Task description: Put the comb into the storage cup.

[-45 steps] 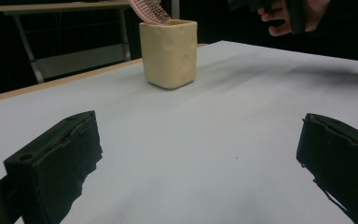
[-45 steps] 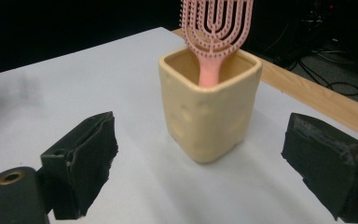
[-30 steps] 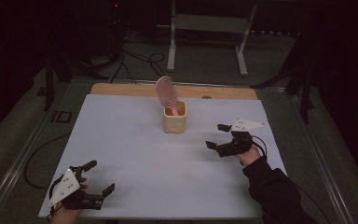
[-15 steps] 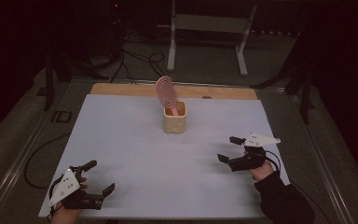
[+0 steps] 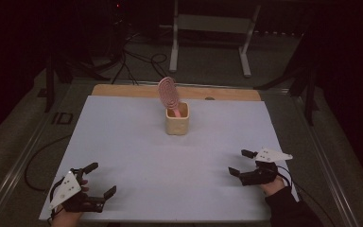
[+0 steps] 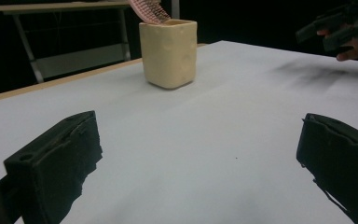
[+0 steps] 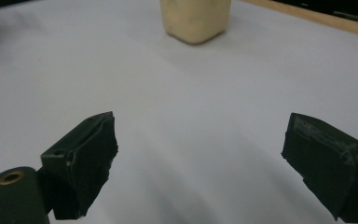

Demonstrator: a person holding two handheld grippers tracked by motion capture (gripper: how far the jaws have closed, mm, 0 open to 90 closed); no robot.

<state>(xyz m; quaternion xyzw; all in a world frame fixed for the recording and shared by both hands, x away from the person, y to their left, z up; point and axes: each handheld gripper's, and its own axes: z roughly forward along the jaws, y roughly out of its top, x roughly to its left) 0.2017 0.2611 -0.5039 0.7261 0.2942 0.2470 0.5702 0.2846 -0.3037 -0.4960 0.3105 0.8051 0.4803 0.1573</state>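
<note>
A dim, dark room surrounds the white-topped table (image 5: 123,142) with a wooden strip (image 5: 123,90) along its far edge, beyond which a metal stand (image 5: 210,38) and loose cables (image 5: 137,59) occupy the grey floor (image 5: 208,80).

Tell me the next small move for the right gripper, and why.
Probably ease the right gripper forward toward the cream cup: its jaws are wide open and empty, and the pink brush stands tilted in that cup, well ahead with bare white table between.
</note>
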